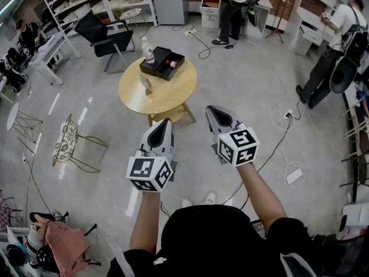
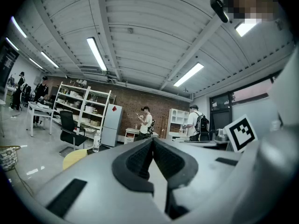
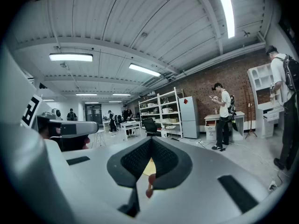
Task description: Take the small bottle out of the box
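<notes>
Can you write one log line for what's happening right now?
left gripper: shut, empty | right gripper: shut, empty | box: on table, untouched

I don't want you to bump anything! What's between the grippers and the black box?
The head view shows grey floor, then the near side of the round table with a small upright card on it, before the black box.

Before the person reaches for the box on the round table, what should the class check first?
1. The box is open: ok.
2. The small bottle shows inside it: cannot tell, too small.
3. The left gripper is open: not ok, shut and empty.
4. The right gripper is open: not ok, shut and empty.
5. Both are near the table: not ok, well short of it.
</notes>
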Tool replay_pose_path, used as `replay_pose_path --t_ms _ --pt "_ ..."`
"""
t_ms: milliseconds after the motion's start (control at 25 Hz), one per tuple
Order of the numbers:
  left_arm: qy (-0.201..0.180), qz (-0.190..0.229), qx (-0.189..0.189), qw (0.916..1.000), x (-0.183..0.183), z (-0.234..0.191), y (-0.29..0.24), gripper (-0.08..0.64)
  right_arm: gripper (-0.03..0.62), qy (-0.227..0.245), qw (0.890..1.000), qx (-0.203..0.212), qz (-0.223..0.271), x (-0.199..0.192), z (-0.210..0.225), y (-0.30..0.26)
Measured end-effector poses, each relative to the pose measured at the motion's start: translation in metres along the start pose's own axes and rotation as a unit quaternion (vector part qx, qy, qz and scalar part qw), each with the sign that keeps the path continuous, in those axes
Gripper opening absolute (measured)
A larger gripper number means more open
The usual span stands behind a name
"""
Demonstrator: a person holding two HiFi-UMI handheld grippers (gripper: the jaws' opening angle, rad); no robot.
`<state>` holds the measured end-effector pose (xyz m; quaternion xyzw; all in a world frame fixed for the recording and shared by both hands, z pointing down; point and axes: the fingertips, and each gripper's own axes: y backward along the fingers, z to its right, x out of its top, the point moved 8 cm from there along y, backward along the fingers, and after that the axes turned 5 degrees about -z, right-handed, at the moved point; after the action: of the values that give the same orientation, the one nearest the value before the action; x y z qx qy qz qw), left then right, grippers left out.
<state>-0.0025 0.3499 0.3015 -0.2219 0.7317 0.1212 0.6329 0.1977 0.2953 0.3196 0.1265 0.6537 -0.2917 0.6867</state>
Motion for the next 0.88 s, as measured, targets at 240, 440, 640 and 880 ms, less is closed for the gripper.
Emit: replay_pose_path --t_ms 240,440,640,880 --pt "-0.008 -0.002 0.004 1.0000 0.001 0.020 -0.007 0.011 0.002 -0.016 1.000 0.009 0.001 -0.003 0.015 0.011" --pt "-0.010 -0.005 0.016 0.9998 -0.008 0.031 -0.010 0.011 0.002 -0.019 1.000 0.020 -0.002 -0.011 0.027 0.014" --pt "-0.012 -0.016 0.019 0.9996 -0.017 0.043 -0.011 0.011 0.002 -0.025 0.999 0.026 -0.007 -0.016 0.036 0.017" --pt "-0.013 -0.019 0.020 0.9995 -0.017 0.038 -0.021 0.011 0.002 -0.024 0.999 0.033 -0.009 -0.012 0.041 0.003"
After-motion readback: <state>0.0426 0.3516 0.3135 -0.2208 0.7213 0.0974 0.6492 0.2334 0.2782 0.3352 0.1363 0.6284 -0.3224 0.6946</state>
